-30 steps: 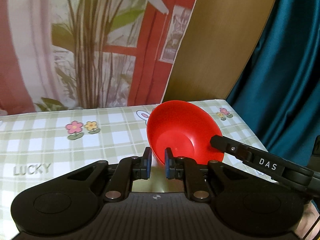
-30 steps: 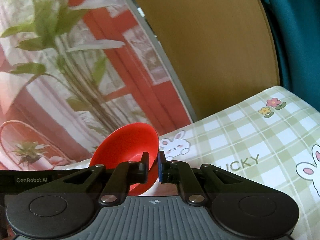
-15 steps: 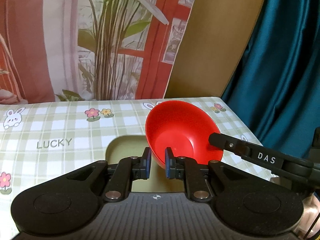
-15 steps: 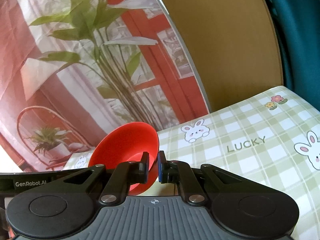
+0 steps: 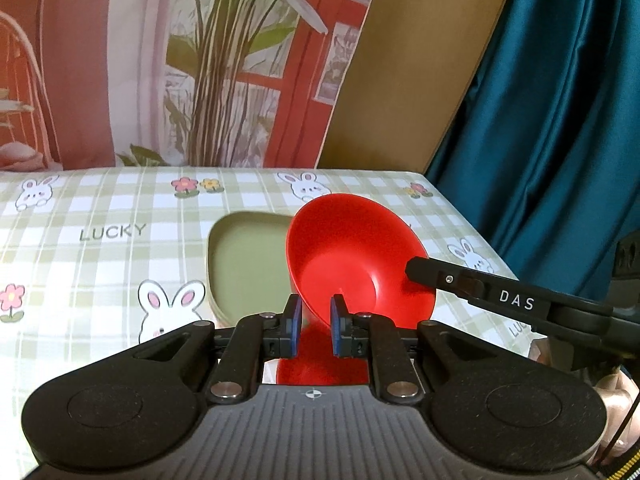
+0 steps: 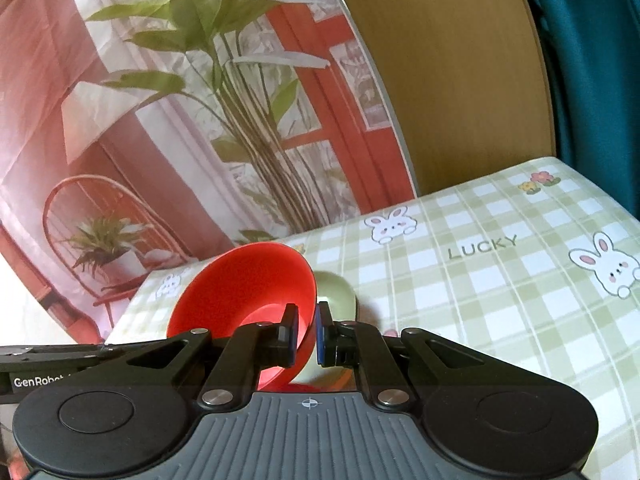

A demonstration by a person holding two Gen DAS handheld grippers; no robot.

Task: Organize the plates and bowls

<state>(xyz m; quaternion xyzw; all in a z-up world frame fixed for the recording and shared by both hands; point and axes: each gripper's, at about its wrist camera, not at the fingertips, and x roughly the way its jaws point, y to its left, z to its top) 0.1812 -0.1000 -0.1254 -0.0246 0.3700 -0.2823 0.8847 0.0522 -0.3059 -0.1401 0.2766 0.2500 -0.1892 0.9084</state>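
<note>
We hold one red bowl (image 5: 352, 256) between us, tilted in the air. Our left gripper (image 5: 312, 322) has its fingers narrow, pinching the near rim; our right gripper (image 6: 307, 330) has its fingers nearly closed on the opposite rim. Just beyond the left fingers a pale green plate (image 5: 244, 264) lies flat on the checked surface (image 5: 100, 248). To do this well, we judge both hands should move as one, level the bowl over the plate, lower it gently, then release. The bowl looks like smooth, glossy plastic, deep and flaring; the plate is matte, a rounded square with a low raised edge; the cloth is soft and printed.
</note>
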